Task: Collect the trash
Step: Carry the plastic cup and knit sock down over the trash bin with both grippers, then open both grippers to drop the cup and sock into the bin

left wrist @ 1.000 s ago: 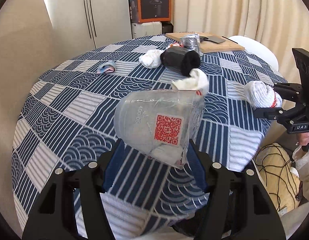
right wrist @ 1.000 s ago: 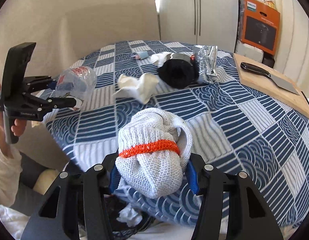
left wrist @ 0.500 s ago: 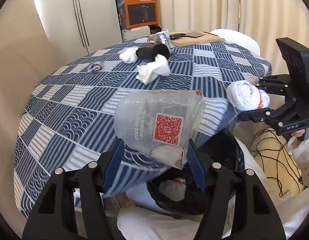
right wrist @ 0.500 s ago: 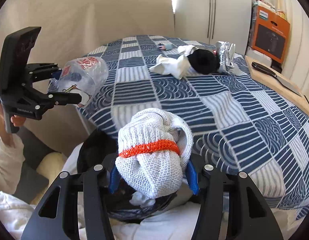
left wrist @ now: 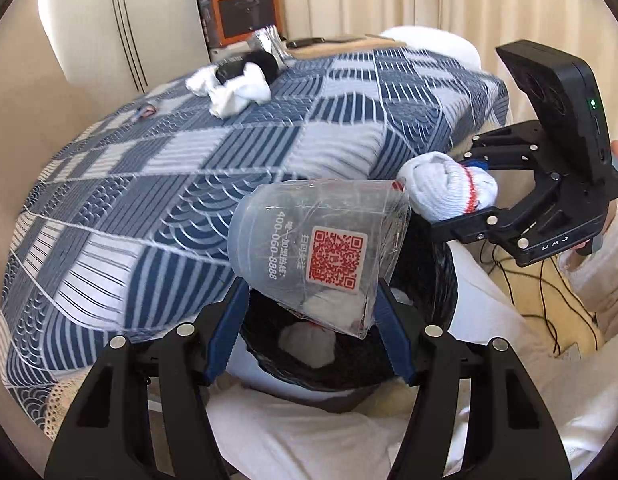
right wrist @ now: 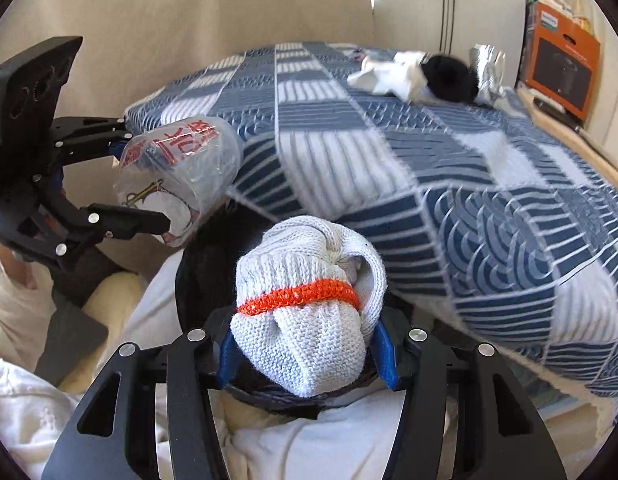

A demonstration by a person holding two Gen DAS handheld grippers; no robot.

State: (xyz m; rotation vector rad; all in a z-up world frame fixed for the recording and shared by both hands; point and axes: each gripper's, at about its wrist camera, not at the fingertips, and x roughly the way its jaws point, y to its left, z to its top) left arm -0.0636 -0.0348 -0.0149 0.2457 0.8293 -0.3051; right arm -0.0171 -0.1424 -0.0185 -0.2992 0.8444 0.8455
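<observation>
My left gripper is shut on a crushed clear plastic cup with a red QR label; it also shows in the right wrist view. My right gripper is shut on a balled white knit glove with an orange band, seen too in the left wrist view. Both are held over a black-lined trash bin below the table edge; white trash lies inside it.
The round table has a blue patterned cloth. On its far side lie crumpled white tissues, a black object, a foil wrapper and a small wrapper. A wooden cutting board with a knife lies beyond. Cables trail on the floor.
Both grippers have moved back from above the table and down past its edge, carrying the cup and the glove, and now hang over the trash bin. Both grips are unchanged.
</observation>
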